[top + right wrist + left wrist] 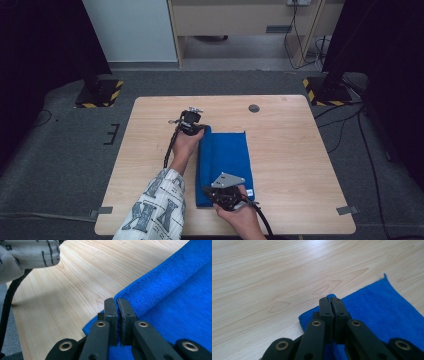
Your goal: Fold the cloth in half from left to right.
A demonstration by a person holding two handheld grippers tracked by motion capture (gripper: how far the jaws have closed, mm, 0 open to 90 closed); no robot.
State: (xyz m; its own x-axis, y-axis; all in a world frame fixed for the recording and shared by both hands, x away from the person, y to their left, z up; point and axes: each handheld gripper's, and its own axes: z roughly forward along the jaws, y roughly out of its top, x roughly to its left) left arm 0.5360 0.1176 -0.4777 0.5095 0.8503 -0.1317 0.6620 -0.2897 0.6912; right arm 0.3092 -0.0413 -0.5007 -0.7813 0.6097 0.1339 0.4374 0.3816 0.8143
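Right gripper point(117, 302) jaws clamped on blue towel point(223, 165) near corner; left gripper point(331, 301) jaws likewise, far corner

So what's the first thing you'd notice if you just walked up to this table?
The bright blue towel, lying folded in the middle of the pale wooden table. Next, the two black grippers: the left gripper pinches the towel's far corner, and the right gripper pinches its near corner.

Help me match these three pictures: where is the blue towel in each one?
High view: blue towel at table centre, between the hand-held grippers.
Left gripper view: lower right, a corner at the shut jaws.
Right gripper view: right side, its edge at the shut jaws.
Shared landmark: light wooden table.
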